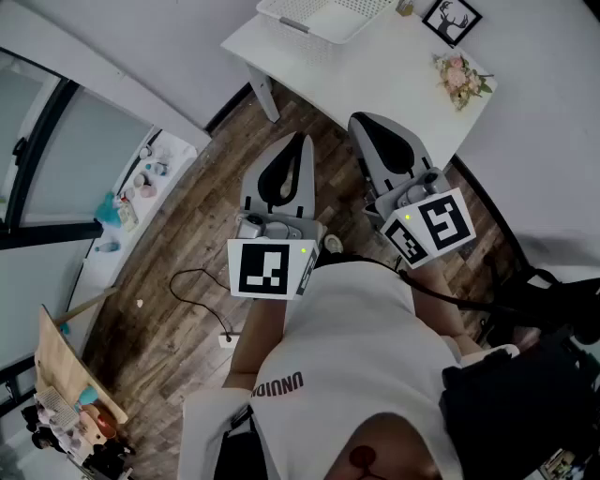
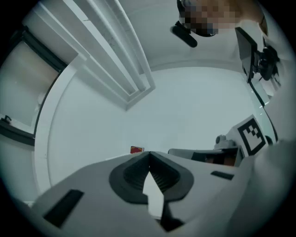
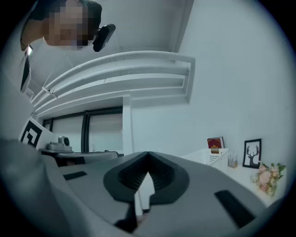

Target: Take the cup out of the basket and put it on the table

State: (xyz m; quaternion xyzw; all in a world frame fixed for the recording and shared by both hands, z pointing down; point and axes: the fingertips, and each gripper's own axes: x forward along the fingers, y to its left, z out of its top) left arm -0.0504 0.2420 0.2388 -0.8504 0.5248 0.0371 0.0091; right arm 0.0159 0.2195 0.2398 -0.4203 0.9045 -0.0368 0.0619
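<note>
A white basket stands at the far end of the white table; it also shows small in the right gripper view, basket. No cup shows in any view. My left gripper and right gripper are held side by side close to the body, above the wooden floor and short of the table. Both point level. The left gripper has its tips meeting with nothing between them. The right gripper is likewise shut and empty.
A framed deer picture and a small flower bunch sit on the table near the basket. A low white shelf with small items runs along the window at left. A cable lies on the floor; a dark bag sits lower right.
</note>
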